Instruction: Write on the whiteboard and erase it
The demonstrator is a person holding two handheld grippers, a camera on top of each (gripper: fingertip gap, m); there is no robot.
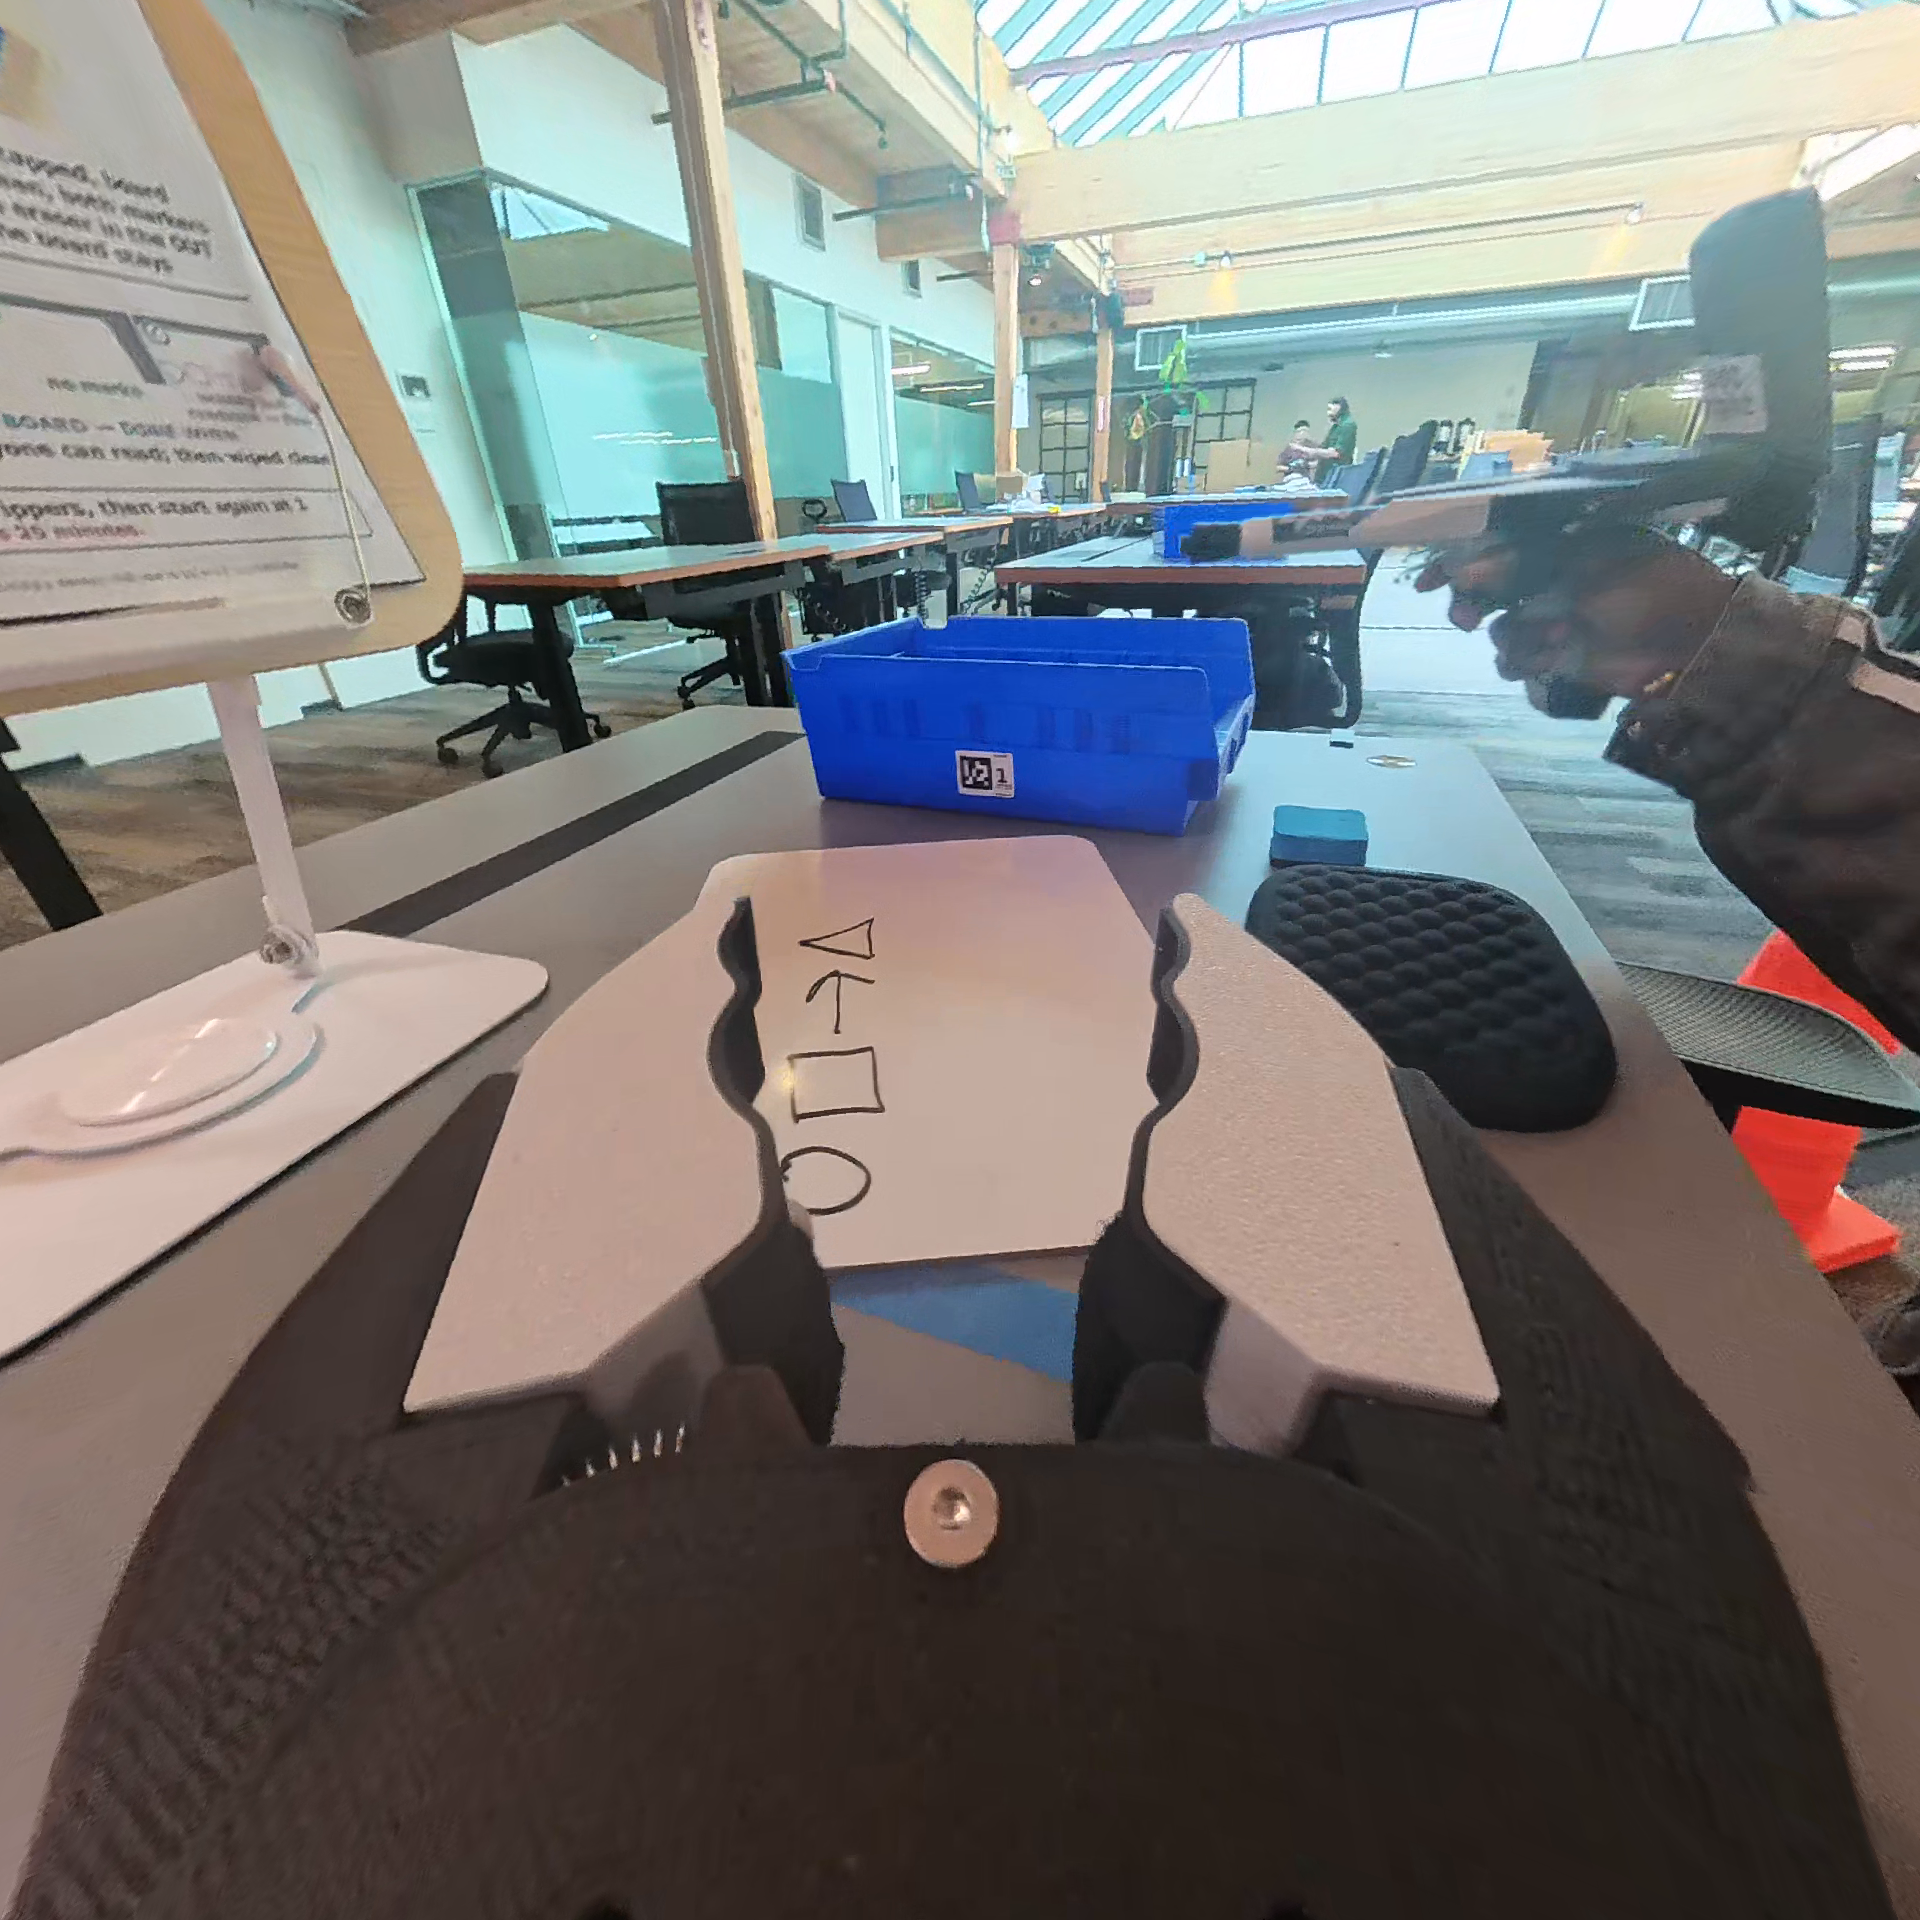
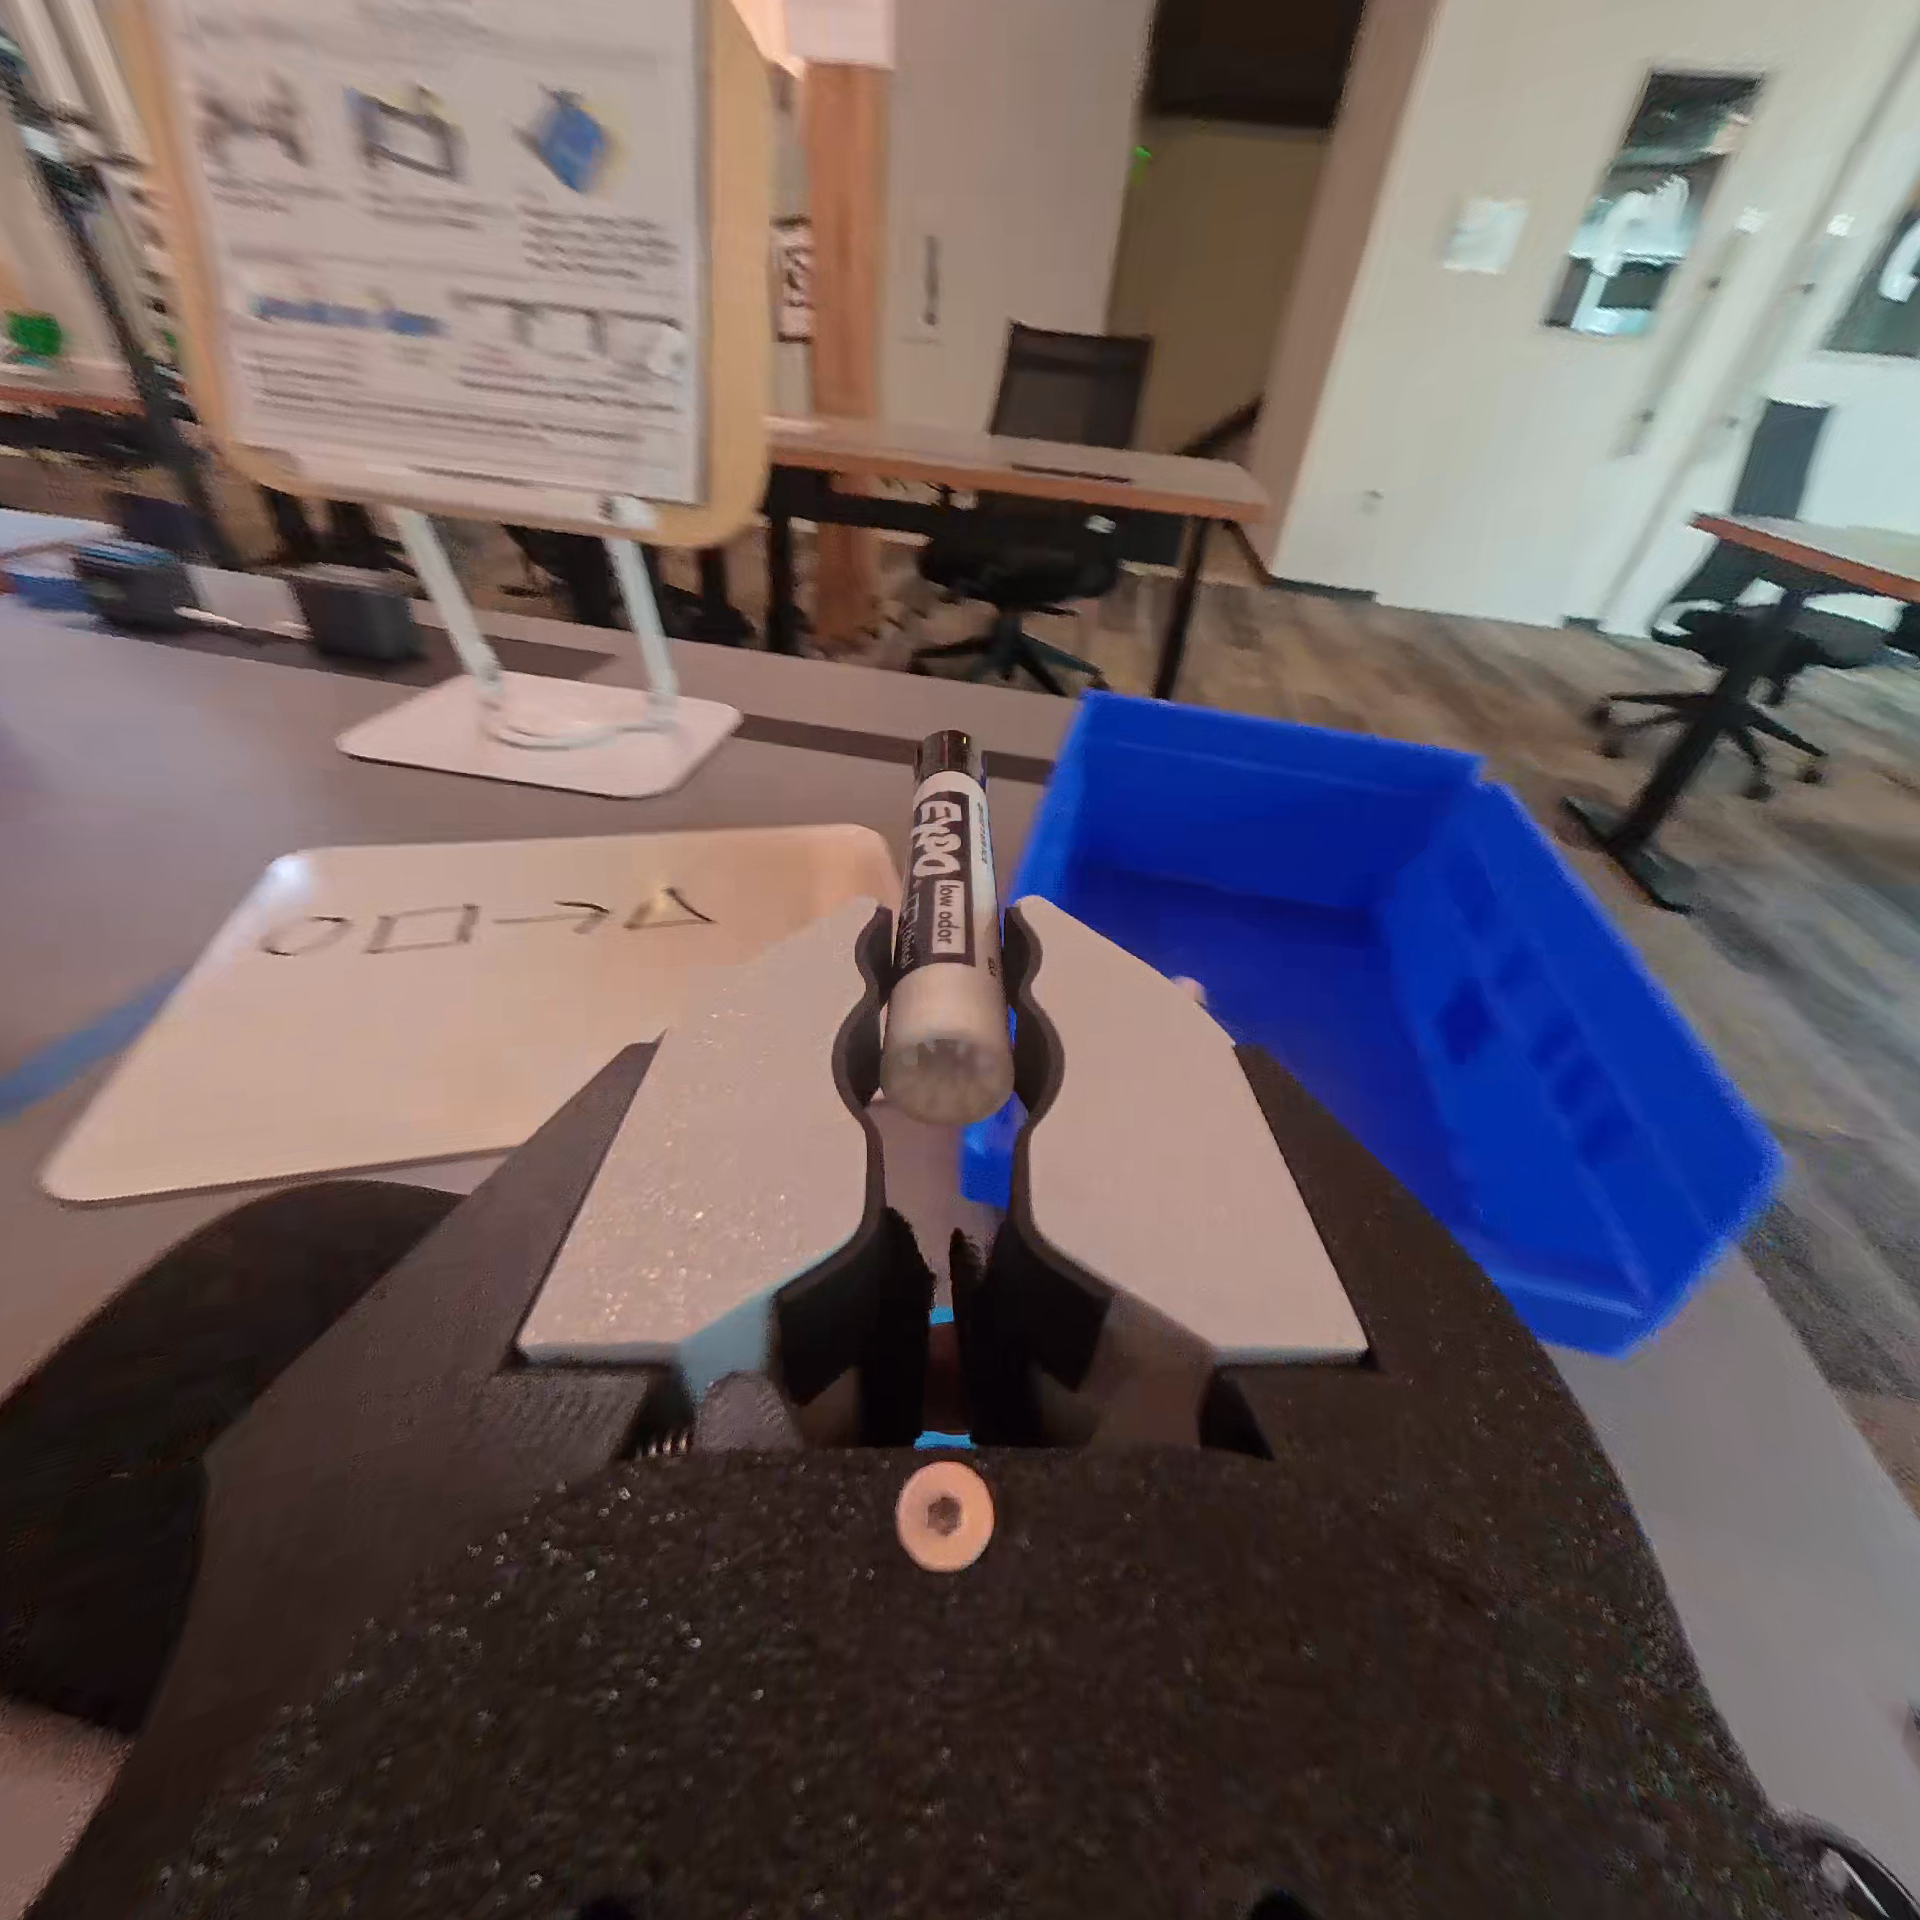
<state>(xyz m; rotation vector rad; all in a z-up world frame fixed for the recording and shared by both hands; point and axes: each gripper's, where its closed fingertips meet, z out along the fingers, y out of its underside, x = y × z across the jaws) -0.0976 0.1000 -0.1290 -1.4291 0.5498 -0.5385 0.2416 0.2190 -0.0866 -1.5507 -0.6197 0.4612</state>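
A: While hovering over the grey table (image 1: 1455,790), left gripper (image 1: 951,997) spread wide, nothing between the fingers.
B: And under those fingers?
A: Whiteboard (image 1: 997,1039), flat, long axis running straight ahead of the tongs. Black shapes drawn in a row along that axis: circle nearest, then square, arrow, triangle farthest.
B: Beyond its far edge?
A: Blue bin (image 1: 1029,717). Ahead and right of the tongs, blue eraser (image 1: 1317,836) beside a black dimpled pad (image 1: 1434,997).
B: Right gripper (image 2: 940,971)?
A: Pinching a marker (image 2: 948,935), black-and-white barrel, long axis forward along the fingers, black cap away, butt end toward the camera. Bin (image 2: 1351,987) ahead right, whiteboard (image 2: 436,997) left.
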